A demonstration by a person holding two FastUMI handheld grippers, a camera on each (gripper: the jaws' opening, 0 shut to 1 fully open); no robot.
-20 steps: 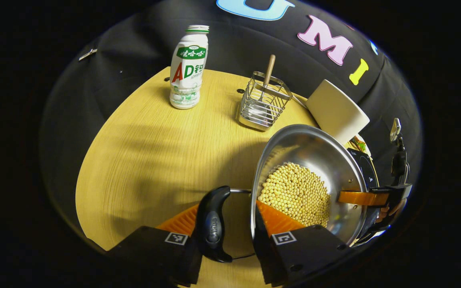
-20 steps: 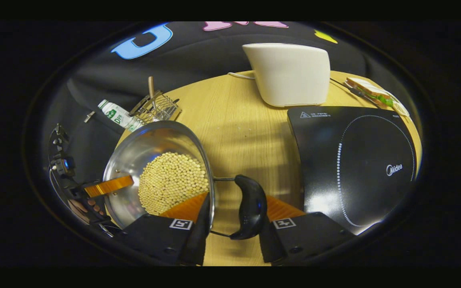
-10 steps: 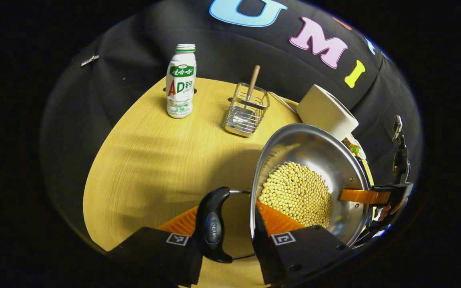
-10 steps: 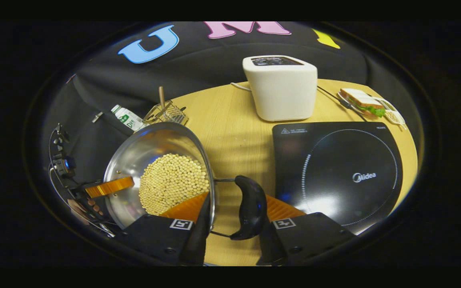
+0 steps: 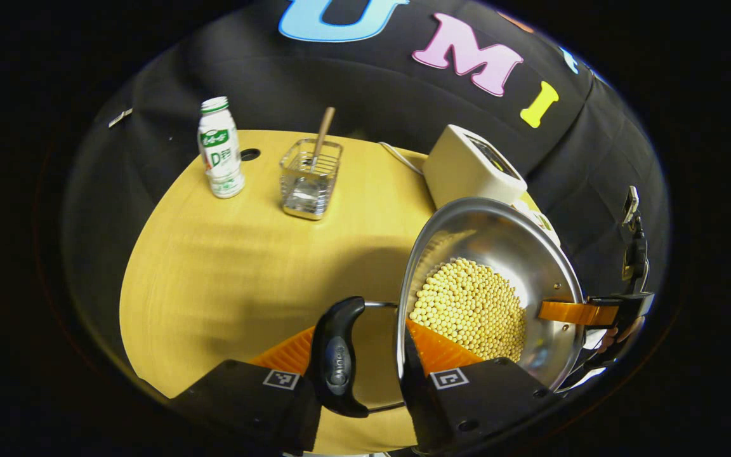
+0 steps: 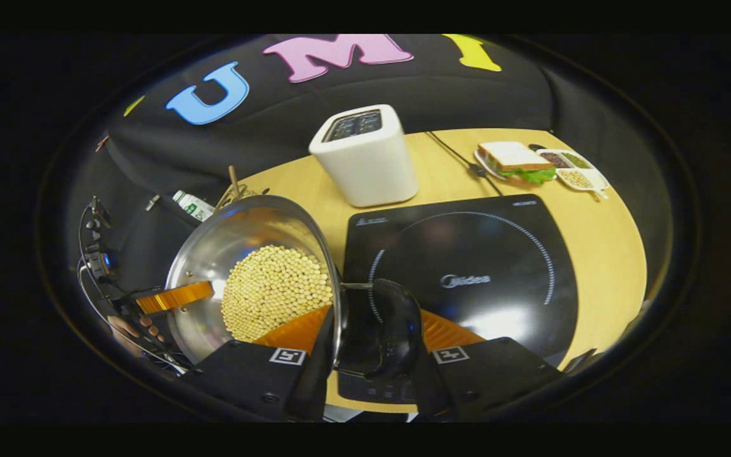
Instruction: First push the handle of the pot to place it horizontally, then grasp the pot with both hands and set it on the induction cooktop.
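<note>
A steel pot (image 5: pixel 499 244) full of pale beans (image 5: pixel 470 308) hangs in the air between both grippers. My left gripper (image 5: pixel 359 336) is shut across the pot's rim and its black side handle (image 5: pixel 335 358), one finger inside the pot and one outside. My right gripper (image 6: pixel 372 324) clamps the opposite rim and black handle (image 6: pixel 397 327) in the same way; its finger also shows as my right gripper (image 5: pixel 578 312) on the far rim. The pot (image 6: pixel 213 251) is over the left edge of the black induction cooktop (image 6: pixel 486 254).
On the round wooden table (image 5: pixel 226 273) stand a white bottle (image 5: pixel 219 149), a wire rack with a wooden-handled utensil (image 5: pixel 308 178) and a white toaster (image 6: pixel 365 155). A sandwich plate (image 6: pixel 518 162) and a small dish (image 6: pixel 572 171) lie behind the cooktop.
Both grippers have carried the pot to the right. The cooktop has slid under the right handle, and the bottle, rack and toaster look farther off.
</note>
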